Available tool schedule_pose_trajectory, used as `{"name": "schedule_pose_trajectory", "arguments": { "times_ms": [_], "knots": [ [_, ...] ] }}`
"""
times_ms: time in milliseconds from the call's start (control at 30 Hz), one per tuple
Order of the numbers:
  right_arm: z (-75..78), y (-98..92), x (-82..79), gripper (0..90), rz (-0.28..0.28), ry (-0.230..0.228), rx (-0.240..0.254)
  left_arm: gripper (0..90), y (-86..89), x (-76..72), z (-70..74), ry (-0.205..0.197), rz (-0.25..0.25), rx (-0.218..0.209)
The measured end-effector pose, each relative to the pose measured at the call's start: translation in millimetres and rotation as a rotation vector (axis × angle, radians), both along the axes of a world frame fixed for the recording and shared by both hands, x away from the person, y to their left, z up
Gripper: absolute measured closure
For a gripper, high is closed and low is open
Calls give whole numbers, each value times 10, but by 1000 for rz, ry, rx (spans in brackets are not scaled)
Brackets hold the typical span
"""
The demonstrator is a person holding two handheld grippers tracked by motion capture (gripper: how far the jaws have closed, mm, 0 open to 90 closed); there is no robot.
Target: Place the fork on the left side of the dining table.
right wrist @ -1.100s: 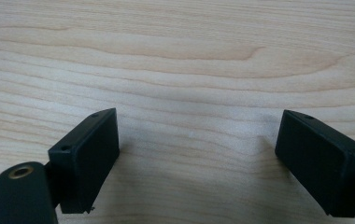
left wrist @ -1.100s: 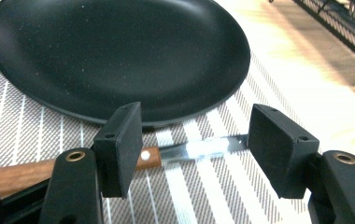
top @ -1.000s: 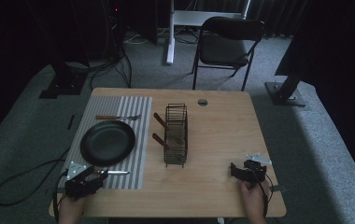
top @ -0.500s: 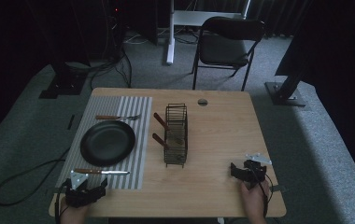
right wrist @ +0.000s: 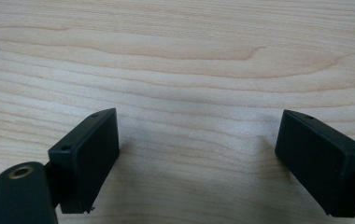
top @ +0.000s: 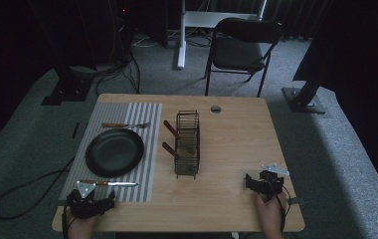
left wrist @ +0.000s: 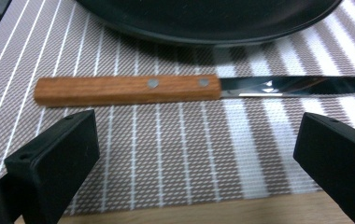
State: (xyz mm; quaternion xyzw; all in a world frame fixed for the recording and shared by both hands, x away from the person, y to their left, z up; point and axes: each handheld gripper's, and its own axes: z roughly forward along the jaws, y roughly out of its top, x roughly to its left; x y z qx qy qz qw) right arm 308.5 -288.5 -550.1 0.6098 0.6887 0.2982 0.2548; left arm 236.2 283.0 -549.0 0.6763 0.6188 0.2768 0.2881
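Observation:
A knife (top: 108, 183) with a wooden handle (left wrist: 126, 89) and steel blade (left wrist: 297, 86) lies flat on the striped placemat (top: 144, 114), just in front of a black plate (top: 115, 152). My left gripper (top: 90, 204) rests at the table's near edge, a little short of the knife. Its jaws have just been opening and now stand wide, with nothing between them in the left gripper view (left wrist: 197, 135). My right gripper (top: 261, 183) sits on bare wood at the near right, open and empty (right wrist: 196, 126).
A fork (top: 125, 125) lies on the mat beyond the plate. A wire rack (top: 187, 144) holding wooden-handled utensils stands mid-table. A small round grommet (top: 216, 108) is near the far edge. A folding chair (top: 244, 47) stands behind the wooden table (top: 236, 149).
My left gripper opened off the knife handle and drew back toward the near edge. The knife stays on the mat. The right gripper has not moved.

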Motion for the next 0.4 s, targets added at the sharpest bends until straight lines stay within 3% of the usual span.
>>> {"name": "schedule_pose_trajectory", "arguments": {
  "times_ms": [133, 400],
  "knots": [
    [0, 0, 0, 133, 0, 0, 1, 6, 46, 43, -14, 19, -11, -5],
    [0, 0, 1, 133, 0, 0, 0, 6, 45, 41, -16, 18, -11, -5]
  ]
}}
